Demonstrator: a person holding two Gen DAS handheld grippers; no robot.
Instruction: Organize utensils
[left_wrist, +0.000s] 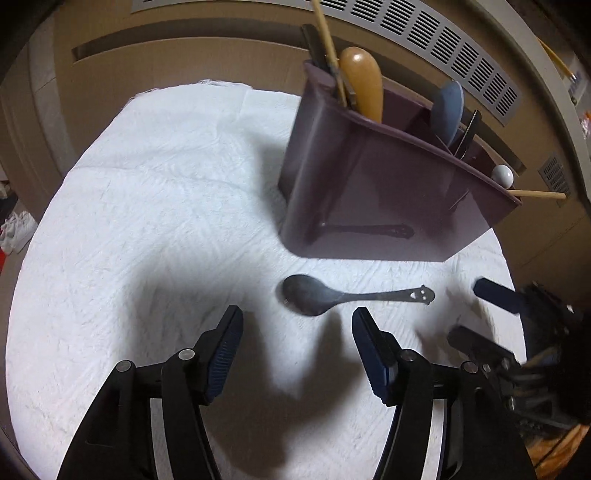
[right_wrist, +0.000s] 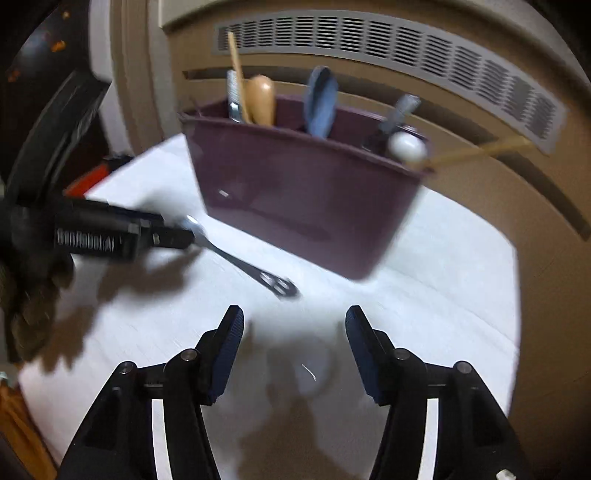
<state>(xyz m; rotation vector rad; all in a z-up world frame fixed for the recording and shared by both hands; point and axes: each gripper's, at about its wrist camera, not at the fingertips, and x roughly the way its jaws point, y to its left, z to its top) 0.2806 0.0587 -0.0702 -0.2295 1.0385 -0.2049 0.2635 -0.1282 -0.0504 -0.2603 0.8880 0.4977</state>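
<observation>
While most utensils already stand in the holder, one metal spoon (left_wrist: 325, 295) lies flat on the white cloth (left_wrist: 155, 206), bowl toward the left gripper (left_wrist: 297, 321) and its handle, cut with a small face at the end, pointing toward the right gripper (right_wrist: 294, 319). It rests just in front of the purple holder (left_wrist: 369, 206), apart from its wall. Inside the holder stand a wooden-handled tool (left_wrist: 362, 85), a chopstick (left_wrist: 327, 40), a blue spoon (left_wrist: 448, 107) and a white-knobbed piece (left_wrist: 502, 175).

Both grippers are spread wide and hold nothing; each hovers near the spoon without touching it. The right wrist view is blurred, so fine detail there is unclear.

Picking up the spoon looks like the step in hand. A flat, thin handle on soft cloth is hard to pinch, so the fingers should straddle the narrow neck, press slightly into the cloth and close squarely across the width. Only one gripper should go in, to keep the two from colliding. Once lifted, the spoon would need tipping upright before lowering into a free compartment.
</observation>
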